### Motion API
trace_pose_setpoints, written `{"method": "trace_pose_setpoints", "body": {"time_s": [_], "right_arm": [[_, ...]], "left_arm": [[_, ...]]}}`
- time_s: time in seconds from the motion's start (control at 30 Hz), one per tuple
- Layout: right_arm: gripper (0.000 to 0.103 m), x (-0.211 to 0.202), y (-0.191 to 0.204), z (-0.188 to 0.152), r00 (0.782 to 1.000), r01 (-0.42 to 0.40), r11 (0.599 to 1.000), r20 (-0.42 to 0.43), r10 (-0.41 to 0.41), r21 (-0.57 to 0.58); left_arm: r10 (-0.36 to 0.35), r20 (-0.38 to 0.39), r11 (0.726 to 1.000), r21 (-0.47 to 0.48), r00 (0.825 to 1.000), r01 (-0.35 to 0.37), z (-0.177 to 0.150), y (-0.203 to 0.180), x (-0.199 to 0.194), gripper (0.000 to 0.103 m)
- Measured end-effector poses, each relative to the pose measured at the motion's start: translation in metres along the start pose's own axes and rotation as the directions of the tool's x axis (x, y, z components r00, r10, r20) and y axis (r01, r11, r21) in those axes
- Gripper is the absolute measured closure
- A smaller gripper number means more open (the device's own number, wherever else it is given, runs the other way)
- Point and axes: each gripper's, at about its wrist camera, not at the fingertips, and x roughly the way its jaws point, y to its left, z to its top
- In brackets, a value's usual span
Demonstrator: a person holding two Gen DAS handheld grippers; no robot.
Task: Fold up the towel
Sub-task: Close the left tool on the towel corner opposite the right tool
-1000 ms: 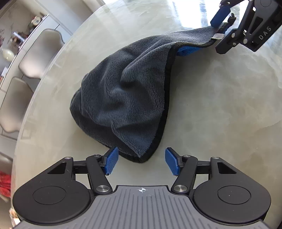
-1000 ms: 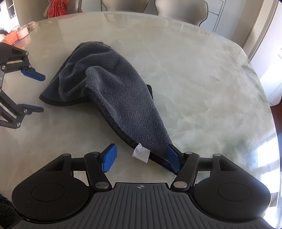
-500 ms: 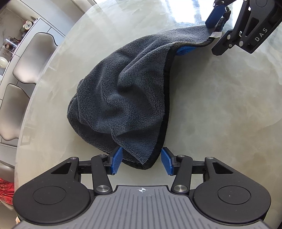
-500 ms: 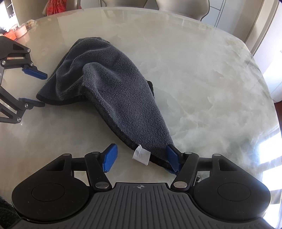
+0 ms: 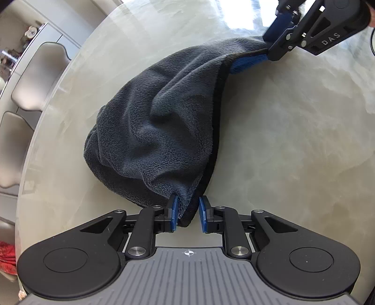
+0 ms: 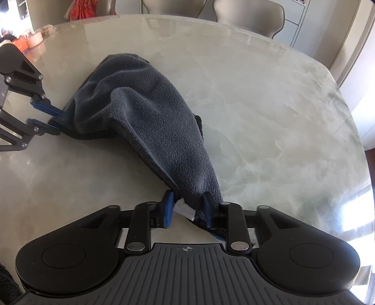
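A dark grey towel (image 5: pixel 161 122) with a black hem lies bunched on the pale marble table (image 5: pixel 293 140). It also shows in the right wrist view (image 6: pixel 150 117). My left gripper (image 5: pixel 187 212) has its blue pads closed on one towel corner. My right gripper (image 6: pixel 187 208) is closed on the opposite corner, beside the white label (image 6: pixel 185 210). Each gripper shows in the other's view: the right one (image 5: pixel 274 40) at top right, the left one (image 6: pixel 44 115) at far left. The towel stretches between them.
Grey chairs (image 5: pixel 39 75) stand along the table's left edge, and more chairs (image 6: pixel 248 16) at the far edge. Small orange containers (image 6: pixel 32 41) sit at the table's far left. The round table edge (image 6: pixel 346 93) curves at right.
Both grippers have closed from wide open onto their towel corners. The left gripper moved forward over its corner. The towel has drawn tighter between the two grippers.
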Motion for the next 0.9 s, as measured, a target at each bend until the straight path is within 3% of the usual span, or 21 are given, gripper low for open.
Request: {"method": "trace_pose_setpoints", "body": {"time_s": [0.17,0.37,0.9], "right_arm": [[0.093,-0.008,0.002,0.003,1.000,-0.004,1.000,0.029,0.005,-0.012],[0.093,-0.021,0.000,0.009,0.998,0.005,1.000,0.066,-0.003,-0.024],[0.093,-0.007,-0.001,0.012,1.000,0.022,0.999,0.022,-0.021,-0.039]], "left_arm": [[0.009,0.014,1.000,-0.013,1.000,-0.009,-0.002,0.003,-0.005,0.089],[0.032,0.037,0.999,-0.035,0.999,-0.031,-0.006,0.014,-0.015,0.091],[0.031,0.011,0.999,-0.020,0.999,-0.030,-0.010,0.007,-0.016,0.087]]}}
